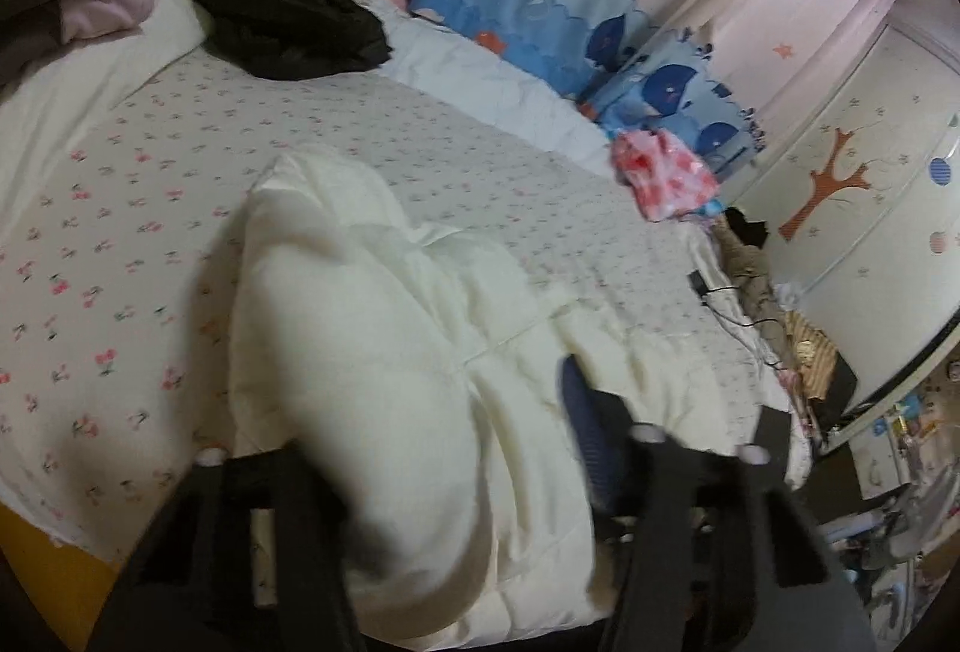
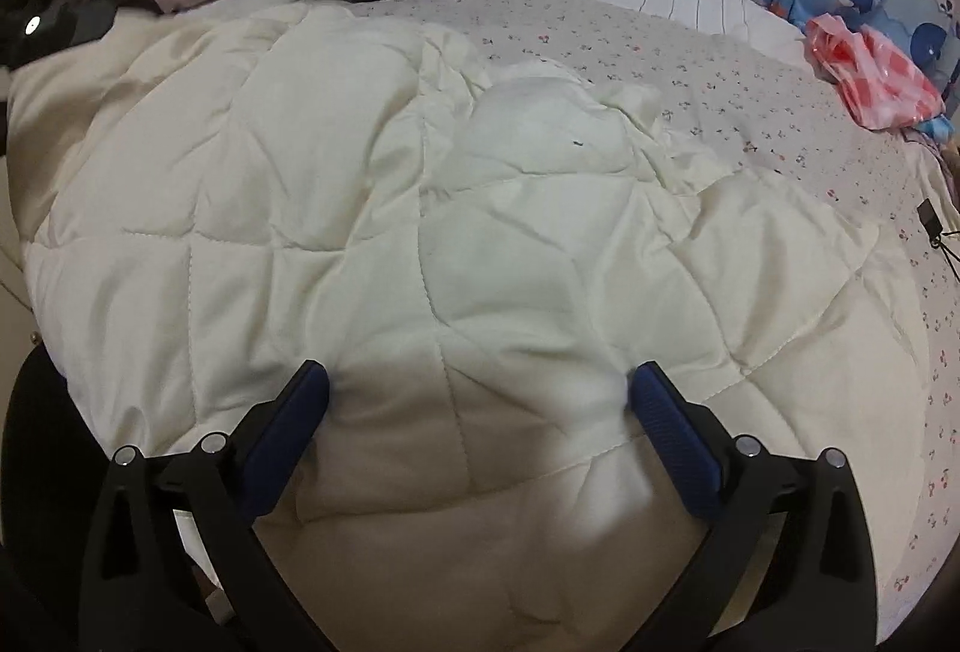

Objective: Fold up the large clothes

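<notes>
Right now the cream quilted padded garment (image 2: 420, 208) fills mid-frame on the floral bedsheet (image 1: 120, 232). Left gripper (image 1: 456, 448) pinches a thick fold; right gripper (image 2: 480, 412) gapes wide over it. The bulky fold may slip.

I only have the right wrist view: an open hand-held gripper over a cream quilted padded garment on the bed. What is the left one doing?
Observer: The left hand-held gripper is closed on a bunched fold of that cream quilted padded garment.
Operator: Are both pads visible?
Observer: No. One blue ribbed pad shows, and fabric hides the other.
Operator: Is there anything beyond the bed's far end?
Observer: An orange tree-shaped sticker, outside your frame.
</notes>
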`<state>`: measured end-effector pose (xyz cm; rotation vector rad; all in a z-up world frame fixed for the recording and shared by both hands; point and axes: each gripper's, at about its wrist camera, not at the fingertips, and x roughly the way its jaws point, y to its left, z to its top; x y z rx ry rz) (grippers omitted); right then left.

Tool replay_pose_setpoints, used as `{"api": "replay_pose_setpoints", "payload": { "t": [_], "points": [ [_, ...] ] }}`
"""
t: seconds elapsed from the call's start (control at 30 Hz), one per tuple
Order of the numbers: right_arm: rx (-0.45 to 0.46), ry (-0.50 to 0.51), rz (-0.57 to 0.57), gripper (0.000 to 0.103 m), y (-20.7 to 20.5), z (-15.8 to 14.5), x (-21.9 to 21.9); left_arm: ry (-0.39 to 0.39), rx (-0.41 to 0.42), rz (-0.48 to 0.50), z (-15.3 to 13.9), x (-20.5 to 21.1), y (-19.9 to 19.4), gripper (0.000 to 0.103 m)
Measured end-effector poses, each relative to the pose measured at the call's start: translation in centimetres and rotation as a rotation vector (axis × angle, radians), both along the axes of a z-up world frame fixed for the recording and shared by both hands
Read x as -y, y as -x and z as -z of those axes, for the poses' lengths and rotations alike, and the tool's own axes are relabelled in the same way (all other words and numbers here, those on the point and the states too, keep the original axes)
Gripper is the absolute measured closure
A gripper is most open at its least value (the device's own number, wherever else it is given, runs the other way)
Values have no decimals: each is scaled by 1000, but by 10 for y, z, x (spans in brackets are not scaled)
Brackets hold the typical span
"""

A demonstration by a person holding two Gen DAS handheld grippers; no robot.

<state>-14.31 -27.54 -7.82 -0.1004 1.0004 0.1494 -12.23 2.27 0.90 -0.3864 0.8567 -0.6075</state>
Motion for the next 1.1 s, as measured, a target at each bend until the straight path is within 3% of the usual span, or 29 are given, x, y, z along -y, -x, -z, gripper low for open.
{"api": "replay_pose_setpoints", "payload": {
  "t": [0.1, 0.2, 0.23, 0.33, 0.37, 0.47, 0.53, 0.6, 0.7, 0.77, 0.83, 0.9, 0.97, 1.0, 1.07, 1.1],
  "points": [
    [64, -25, 30, 6, 15, -16, 4, 10, 48, 45, -16, 13, 4, 70],
    [13, -20, -18, 6, 17, 0, 4, 54, 71, 116, -36, 35, 8, 79],
    [18, -101, -12, 6, 18, -6, 14, 74, 82, 159, -45, 49, 11, 80],
    [102, -500, 61, 6, 36, -33, 78, 154, 131, 297, -77, 93, 25, 81],
    [134, -574, 85, 6, 44, -39, 97, 185, 143, 351, -86, 110, 31, 82],
    [268, -926, 183, 6, 83, -51, 190, 236, 182, 500, -101, 168, 53, 82],
    [341, -1074, 283, 6, 110, -49, 252, 246, 182, 607, -96, 215, 69, 82],
    [398, -1126, 369, 6, 132, -48, 295, 239, 155, 699, -79, 259, 84, 82],
    [454, -1081, 428, 6, 154, -61, 336, 153, 51, 828, -19, 329, 102, 82],
    [393, -1000, 372, 6, 138, -75, 337, 47, -47, 875, 35, 366, 110, 82],
    [266, -838, 306, 6, 106, -86, 320, -50, -2, 896, 53, 378, 128, 82],
    [119, -695, 230, 6, 68, -79, 297, -79, 31, 912, 47, 375, 140, 82],
    [-34, -561, 209, 6, 42, -46, 268, -124, 66, 930, 33, 364, 148, 81],
    [-107, -416, 194, 6, 32, -24, 252, -162, 90, 933, 23, 356, 152, 81],
    [-124, -287, 179, 6, 34, -4, 234, -205, 111, 938, 4, 337, 154, 81],
    [-103, -306, 200, 6, 40, -3, 236, -179, 110, 933, -8, 323, 151, 81]
  ]
}}
